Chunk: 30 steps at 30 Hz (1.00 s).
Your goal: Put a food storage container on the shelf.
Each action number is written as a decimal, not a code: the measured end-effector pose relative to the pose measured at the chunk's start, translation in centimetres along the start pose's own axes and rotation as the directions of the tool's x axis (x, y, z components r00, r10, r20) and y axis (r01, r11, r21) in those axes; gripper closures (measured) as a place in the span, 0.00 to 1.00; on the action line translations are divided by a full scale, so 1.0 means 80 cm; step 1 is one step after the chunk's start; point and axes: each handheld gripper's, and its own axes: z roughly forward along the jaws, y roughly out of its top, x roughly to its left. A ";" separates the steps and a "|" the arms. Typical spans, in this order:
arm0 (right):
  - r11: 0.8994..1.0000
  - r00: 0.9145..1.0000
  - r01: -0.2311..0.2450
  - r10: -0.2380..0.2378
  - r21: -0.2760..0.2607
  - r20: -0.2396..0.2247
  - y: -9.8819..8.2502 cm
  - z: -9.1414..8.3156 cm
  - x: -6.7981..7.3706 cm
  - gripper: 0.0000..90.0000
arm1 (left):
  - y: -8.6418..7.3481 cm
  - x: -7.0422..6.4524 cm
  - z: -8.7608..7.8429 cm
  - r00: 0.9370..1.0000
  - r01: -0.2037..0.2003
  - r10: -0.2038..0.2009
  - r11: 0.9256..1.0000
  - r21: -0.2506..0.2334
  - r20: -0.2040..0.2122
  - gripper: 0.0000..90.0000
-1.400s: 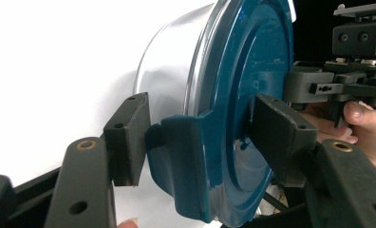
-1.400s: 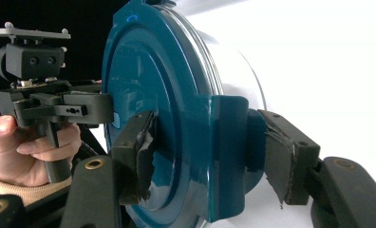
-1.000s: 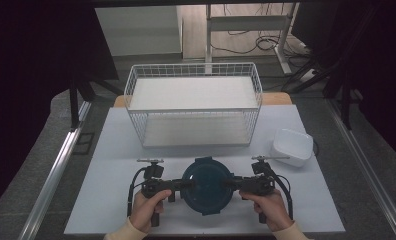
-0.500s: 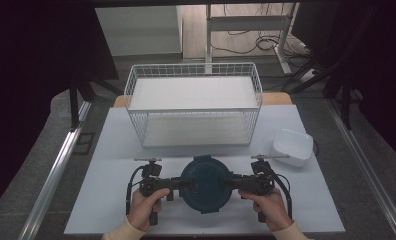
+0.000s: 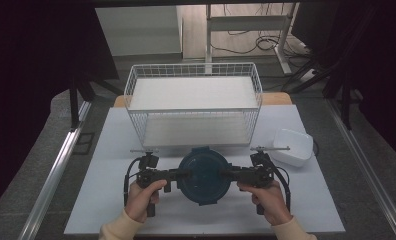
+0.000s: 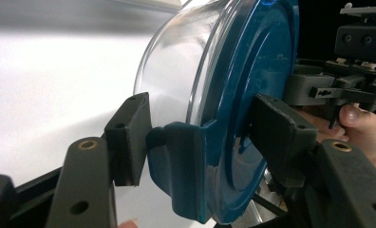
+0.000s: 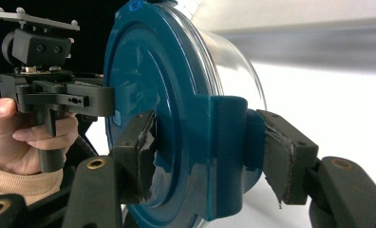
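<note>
A round container (image 5: 204, 175) with a dark blue lid and a clear bowl sits low over the white table (image 5: 111, 200), lid facing up. My left gripper (image 5: 182, 174) comes in from the left and my right gripper (image 5: 227, 174) from the right. In the left gripper view, the left gripper (image 6: 202, 142) is shut across the container's (image 6: 252, 95) rim at a blue latch tab, one pad under the bowl side and one on the lid. The right gripper (image 7: 210, 156) clamps the opposite latch of the container (image 7: 153, 71) the same way.
A white wire basket (image 5: 193, 105) stands just behind the container. A white square bowl (image 5: 291, 146) rests at the right. The table's front edge (image 5: 206, 232) lies just below the person's hands.
</note>
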 end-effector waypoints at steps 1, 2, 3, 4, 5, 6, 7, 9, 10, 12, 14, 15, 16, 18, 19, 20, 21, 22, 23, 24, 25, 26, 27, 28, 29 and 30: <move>1.000 1.000 0.002 -0.002 -0.008 0.000 0.004 -0.002 0.001 0.46 | 0.008 -0.002 -0.001 1.000 -0.013 0.013 1.000 0.005 0.000 0.44; 1.000 1.000 0.002 -0.002 -0.012 0.000 0.006 -0.003 0.002 0.46 | 0.008 -0.002 -0.001 1.000 -0.013 0.013 1.000 0.005 0.000 0.45; 1.000 1.000 -0.002 0.002 -0.014 0.002 0.009 -0.003 0.002 0.46 | 0.014 -0.004 -0.002 1.000 -0.017 0.017 1.000 0.005 -0.003 0.44; 1.000 1.000 -0.002 0.002 -0.014 0.002 0.009 -0.003 0.002 0.46 | 0.014 -0.004 -0.002 1.000 -0.017 0.017 1.000 0.005 -0.003 0.45; 1.000 1.000 -0.001 0.001 -0.016 0.000 0.011 -0.003 0.002 0.46 | 0.020 -0.005 -0.003 1.000 -0.021 0.021 1.000 0.000 -0.006 0.45; 1.000 1.000 -0.004 0.003 -0.019 -0.003 0.016 -0.003 0.002 0.46 | 0.023 -0.006 -0.004 1.000 -0.025 0.025 1.000 0.001 -0.007 0.45; 1.000 1.000 -0.003 0.003 -0.020 -0.004 0.019 -0.003 0.002 0.46 | 0.026 -0.007 -0.005 1.000 -0.026 0.026 1.000 0.000 -0.009 0.45; 1.000 1.000 0.000 -0.001 -0.020 -0.008 0.028 -0.003 0.005 0.46 | 0.034 -0.011 -0.009 0.999 -0.033 0.033 0.999 -0.006 -0.013 0.45; 1.000 1.000 0.000 -0.001 -0.020 -0.008 0.028 -0.003 0.005 0.46 | 0.034 -0.011 -0.009 0.999 -0.033 0.033 0.999 -0.006 -0.013 0.45; 1.000 1.000 0.010 -0.011 -0.026 -0.008 0.036 -0.005 0.010 0.46 | 0.042 -0.014 -0.015 0.999 -0.041 0.041 0.999 -0.011 -0.012 0.45; 0.999 1.000 0.026 -0.026 -0.035 -0.007 0.048 -0.007 0.017 0.46 | 0.053 -0.020 -0.022 0.999 -0.051 0.050 0.998 -0.027 -0.014 0.45; 0.999 1.000 0.030 -0.030 -0.038 -0.008 0.052 -0.008 0.019 0.46 | 0.055 -0.022 -0.024 0.999 -0.052 0.051 0.998 -0.029 -0.015 0.45; 0.999 1.000 0.030 -0.030 -0.038 -0.008 0.052 -0.008 0.019 0.46 | 0.055 -0.022 -0.024 0.999 -0.052 0.051 0.998 -0.029 -0.015 0.45; 0.999 0.999 0.029 -0.030 -0.040 -0.014 0.064 -0.010 0.025 0.46 | 0.066 -0.029 -0.030 0.998 -0.067 0.066 0.997 -0.034 -0.023 0.45; 0.999 0.999 0.028 -0.028 -0.039 -0.016 0.066 -0.011 0.026 0.46 | 0.068 -0.031 -0.032 0.997 -0.070 0.069 0.997 -0.036 -0.024 0.45; 0.999 0.999 0.028 -0.028 -0.039 -0.016 0.066 -0.011 0.026 0.46 | 0.068 -0.031 -0.032 0.997 -0.070 0.069 0.997 -0.036 -0.024 0.45; 0.998 0.999 0.037 -0.038 -0.044 -0.016 0.072 -0.013 0.030 0.46 | 0.074 -0.034 -0.035 0.997 -0.077 0.076 0.996 -0.045 -0.022 0.45; 0.998 0.999 0.042 -0.042 -0.050 -0.014 0.074 -0.014 0.032 0.46 | 0.076 -0.036 -0.037 0.997 -0.078 0.077 0.996 -0.048 -0.021 0.45; 0.997 0.999 0.045 -0.046 -0.055 -0.012 0.077 -0.015 0.034 0.46 | 0.078 -0.037 -0.038 0.997 -0.079 0.078 0.996 -0.050 -0.018 0.45; 0.997 0.999 0.049 -0.050 -0.059 -0.011 0.079 -0.016 0.036 0.46 | 0.081 -0.038 -0.040 0.997 -0.079 0.078 0.996 -0.051 -0.016 0.45; 0.996 0.998 0.057 -0.058 -0.062 -0.009 0.082 -0.018 0.038 0.46 | 0.083 -0.039 -0.041 0.997 -0.082 0.081 0.995 -0.050 -0.015 0.45; 0.996 0.998 0.057 -0.058 -0.062 -0.009 0.082 -0.018 0.038 0.46 | 0.083 -0.039 -0.041 0.997 -0.082 0.081 0.995 -0.050 -0.015 0.45; 0.996 0.998 0.063 -0.064 -0.063 -0.008 0.088 -0.019 0.042 0.46 | 0.090 -0.041 -0.044 0.997 -0.082 0.082 0.995 -0.055 -0.009 0.45; 0.996 0.998 0.067 -0.068 -0.065 -0.008 0.092 -0.020 0.044 0.46 | 0.090 -0.041 -0.044 0.997 -0.082 0.082 0.995 -0.055 -0.009 0.45; 0.995 0.997 0.073 -0.074 -0.069 -0.009 0.096 -0.021 0.046 0.46 | 0.095 -0.043 -0.048 0.996 -0.087 0.086 0.994 -0.064 -0.007 0.45; 0.995 0.997 0.073 -0.074 -0.069 -0.009 0.096 -0.021 0.046 0.46 | 0.095 -0.043 -0.048 0.996 -0.087 0.086 0.994 -0.064 -0.007 0.45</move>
